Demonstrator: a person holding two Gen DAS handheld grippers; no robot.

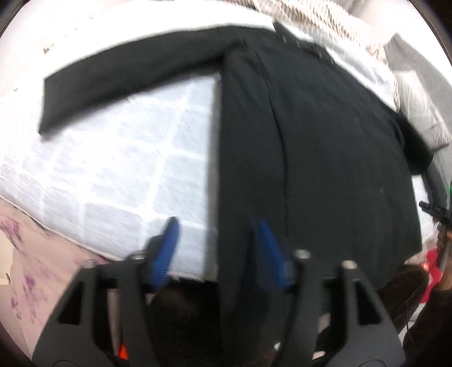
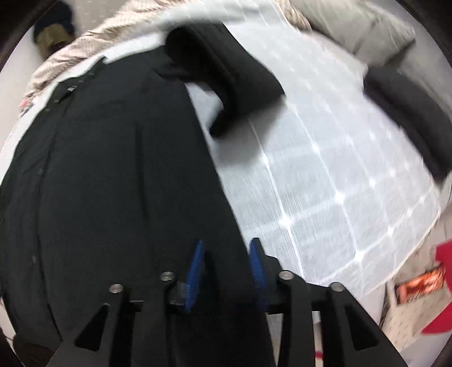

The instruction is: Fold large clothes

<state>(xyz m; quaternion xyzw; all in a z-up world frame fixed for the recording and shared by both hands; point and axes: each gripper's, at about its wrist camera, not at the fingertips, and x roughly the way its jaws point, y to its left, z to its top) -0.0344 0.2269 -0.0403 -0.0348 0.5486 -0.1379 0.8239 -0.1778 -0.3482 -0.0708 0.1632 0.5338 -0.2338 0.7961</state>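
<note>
A large black coat [image 1: 325, 141] lies spread on a white quilted bed [image 1: 113, 169]. One sleeve [image 1: 127, 73] stretches out to the left. In the right wrist view the coat [image 2: 113, 169] fills the left half and its other sleeve [image 2: 231, 84] lies bent on the bed [image 2: 339, 183]. My left gripper [image 1: 217, 225] is open, its blue pads astride the coat's left hem edge. My right gripper [image 2: 226, 245] is open, its blue pads astride the coat's right hem edge. Whether either touches the cloth is blurred.
A striped blanket [image 1: 310, 17] and grey pillows [image 1: 418, 107] lie at the bed's far side. A dark cushion [image 2: 409, 118] lies at the right. A floral sheet [image 1: 34, 268] hangs below the bed edge. Red items and a box [image 2: 418, 288] sit on the floor.
</note>
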